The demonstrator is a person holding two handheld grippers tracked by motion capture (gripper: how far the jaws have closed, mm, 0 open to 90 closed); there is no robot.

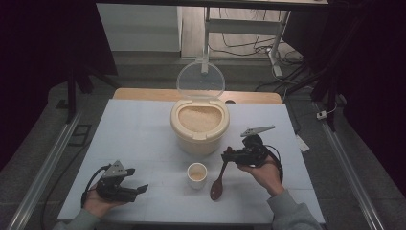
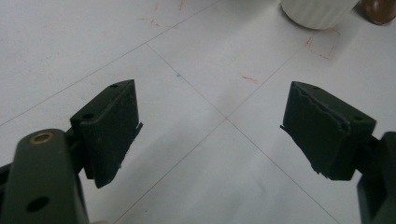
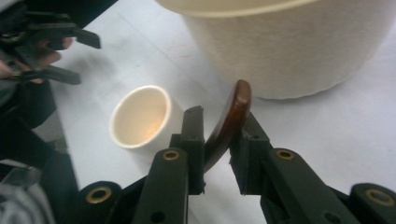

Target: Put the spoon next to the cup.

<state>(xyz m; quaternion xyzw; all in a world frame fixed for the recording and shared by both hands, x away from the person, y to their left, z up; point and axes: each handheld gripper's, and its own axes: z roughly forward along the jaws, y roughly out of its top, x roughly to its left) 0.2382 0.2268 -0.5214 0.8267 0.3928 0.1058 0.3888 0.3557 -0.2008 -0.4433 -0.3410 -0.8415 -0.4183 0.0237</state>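
A cream rice container [image 1: 199,132] stands mid-table, its clear lid [image 1: 200,79] raised and rice showing inside. In front of it stands a small white cup [image 1: 197,175] with a little rice in it. A dark wooden spoon [image 1: 218,184] rests its bowl on the table right of the cup. Its handle [image 3: 231,119] leans slantwise between the jaws of my right gripper [image 3: 217,126], with a gap beside it. My right gripper [image 1: 227,155] points left. My left gripper [image 1: 137,179] rests open and empty on the table at the near left [image 2: 210,126].
The table [image 1: 139,129] has a pale surface with faint grid lines and red marks. The cup [image 2: 317,11] and the spoon bowl [image 2: 378,9] lie beyond the left jaws. A desk frame and cables stand on the floor behind the table.
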